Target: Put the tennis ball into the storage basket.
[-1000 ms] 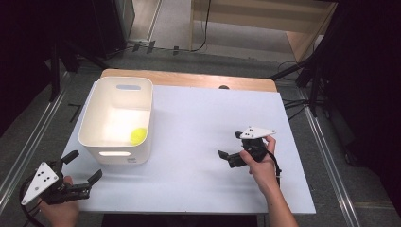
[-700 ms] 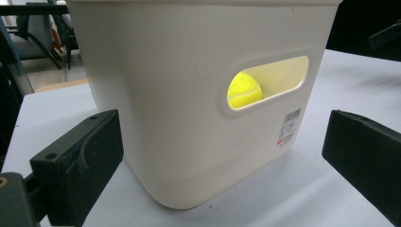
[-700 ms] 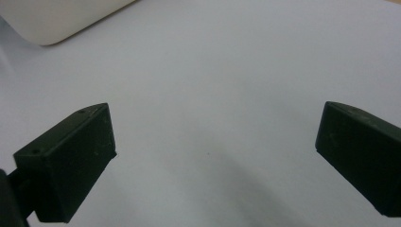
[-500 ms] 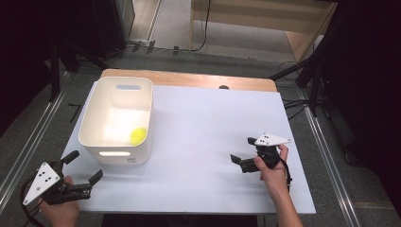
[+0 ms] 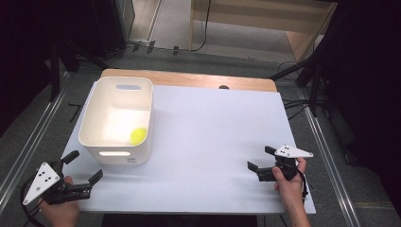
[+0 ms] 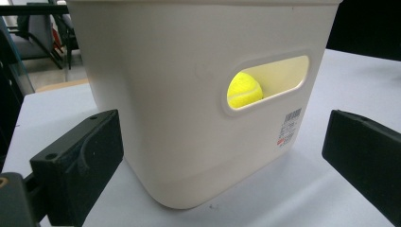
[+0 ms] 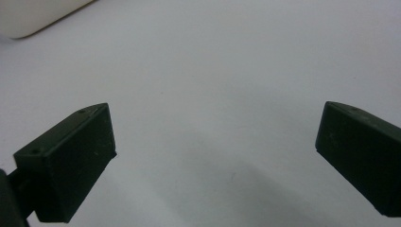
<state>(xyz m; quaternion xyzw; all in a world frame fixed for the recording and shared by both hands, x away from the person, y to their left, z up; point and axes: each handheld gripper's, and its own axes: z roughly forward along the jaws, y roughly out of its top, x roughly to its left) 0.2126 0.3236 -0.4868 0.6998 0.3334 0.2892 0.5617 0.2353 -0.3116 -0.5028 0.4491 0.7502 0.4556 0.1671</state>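
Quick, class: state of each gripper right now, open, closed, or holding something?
Left gripper: open, holding nothing, facing the white bin.
Right gripper: open, holding nothing, over the table.

A yellow ball (image 5: 138,136) lies inside the white bin (image 5: 97,113).

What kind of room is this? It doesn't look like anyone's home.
Probably a lab or recording studio. A person works handheld grippers, left gripper and right gripper, both with jaws open, over a plain white table holding a white bin. Black curtains hang at the sides, and cables cross the floor.
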